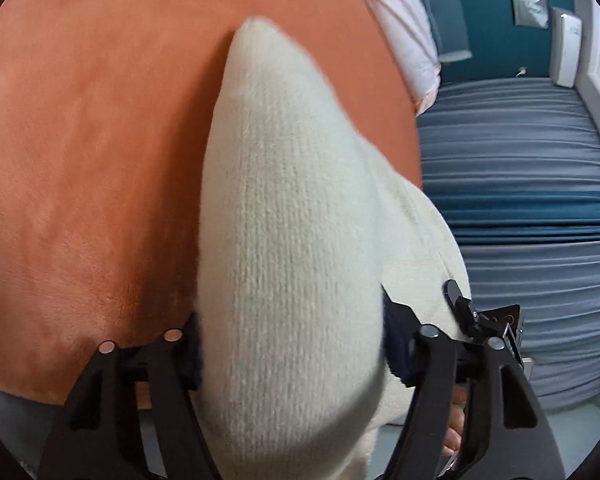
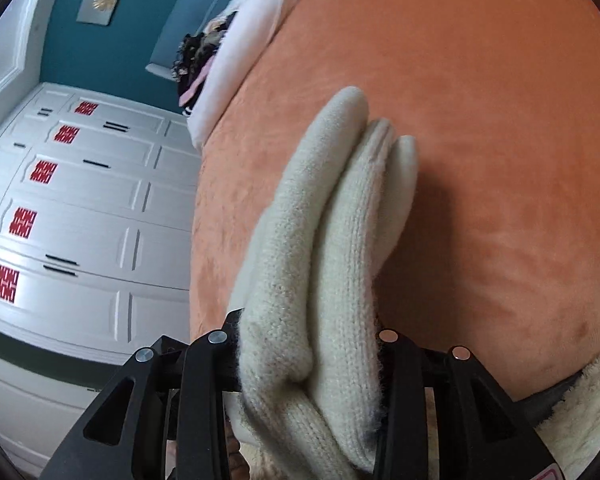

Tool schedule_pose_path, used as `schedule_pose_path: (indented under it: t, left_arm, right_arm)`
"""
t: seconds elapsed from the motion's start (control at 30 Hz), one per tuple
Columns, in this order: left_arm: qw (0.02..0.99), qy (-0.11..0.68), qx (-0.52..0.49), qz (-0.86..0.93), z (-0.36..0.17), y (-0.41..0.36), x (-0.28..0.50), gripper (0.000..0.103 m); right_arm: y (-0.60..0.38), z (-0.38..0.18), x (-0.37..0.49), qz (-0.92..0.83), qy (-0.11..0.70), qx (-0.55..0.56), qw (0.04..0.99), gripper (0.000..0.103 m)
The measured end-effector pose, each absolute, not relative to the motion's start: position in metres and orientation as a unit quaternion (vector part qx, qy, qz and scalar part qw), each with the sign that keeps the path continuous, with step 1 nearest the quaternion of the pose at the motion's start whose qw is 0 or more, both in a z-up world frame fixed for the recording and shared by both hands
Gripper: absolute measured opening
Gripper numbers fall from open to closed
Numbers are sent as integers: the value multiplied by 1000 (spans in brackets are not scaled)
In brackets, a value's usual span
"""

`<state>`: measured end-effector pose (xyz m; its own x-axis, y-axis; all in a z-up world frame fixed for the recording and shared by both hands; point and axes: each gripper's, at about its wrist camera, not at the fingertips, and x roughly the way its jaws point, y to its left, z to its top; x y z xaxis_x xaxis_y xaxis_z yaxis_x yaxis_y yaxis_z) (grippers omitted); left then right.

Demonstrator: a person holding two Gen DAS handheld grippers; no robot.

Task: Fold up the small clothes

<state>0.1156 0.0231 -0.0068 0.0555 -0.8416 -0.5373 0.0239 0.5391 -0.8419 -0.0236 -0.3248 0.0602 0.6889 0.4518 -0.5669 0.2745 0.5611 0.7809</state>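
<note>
- Grippers: left gripper and right gripper each clamp the cream ribbed-knit garment, pointing toward twelve o'clock over the orange plush blanket.
- Risk: bunched layers may slip apart if either grip loosens.

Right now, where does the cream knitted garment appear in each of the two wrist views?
Left wrist view: the cream knitted garment fills the centre, running from between the left gripper fingers up over the orange blanket.
Right wrist view: it sits at lower centre, bunched in folds between the right gripper fingers.
Shared landmark: the orange blanket, with the teal wall beyond it.
</note>
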Motion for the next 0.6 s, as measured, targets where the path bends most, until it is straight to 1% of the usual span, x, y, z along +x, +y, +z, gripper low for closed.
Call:
schedule_pose_path:
  t: [0.1,0.23,0.3,0.37,0.43,0.5,0.53,0.6]
  left_arm:
    - [669,548,-347,-363,45,41,120,61]
    - [734,436,-314,-416,157,62,131,61]
    - [760,383,-292,-437,212,72,142,61]
    - [780,342,-273,-447,252,79,151,62]
    - [795,320,-259,-446,273,85,164,62]
    - [804,318,-252,-434,277,99,166,63]
    - [810,320,-245,-426,273,101,171,64]
    - [815,340,-237,-405,247,101,187,67]
  right_arm:
    - [-305,127,-15,90,345,412,839,33]
    - [-279,225,10,145,246,355,890,33]
    - [-273,259,21,170,203,348,899,33]
    - [-269,284,37,193,169,347,902,34]
    - [-267,294,56,203,152,344,904,34]
    - [-268,287,78,209,158,355,897,36]
    - [-268,276,89,205,166,362,894,37]
    - [-269,235,111,189,199,379,883,40]
